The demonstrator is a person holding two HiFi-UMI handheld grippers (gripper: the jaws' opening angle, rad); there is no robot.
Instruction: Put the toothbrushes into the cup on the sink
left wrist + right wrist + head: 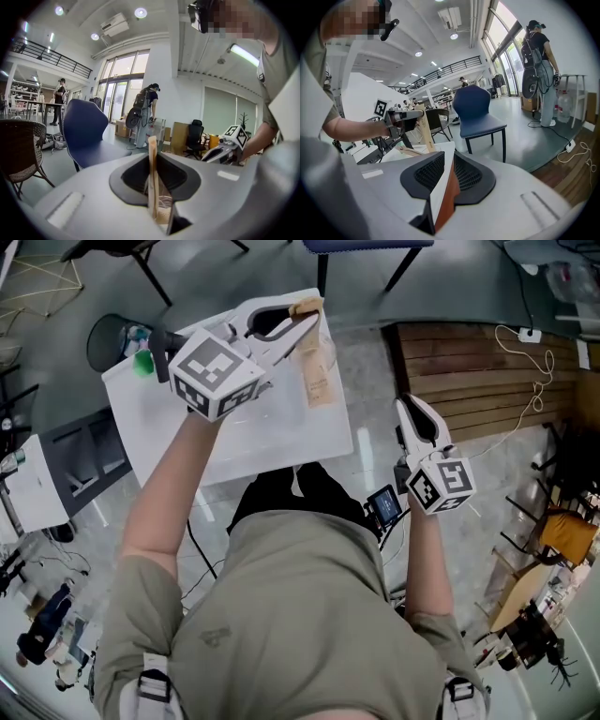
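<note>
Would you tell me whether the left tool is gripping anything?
Shut on a packaged toothbrush: the left tool pinches its tan wrapper, jaws closed against it.

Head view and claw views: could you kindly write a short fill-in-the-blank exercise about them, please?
The left claw grips a wrapped ____.
The right claw is shut and holds ____.
The chair nearest the table is ____.
Missing words: toothbrush; nothing; blue.
</note>
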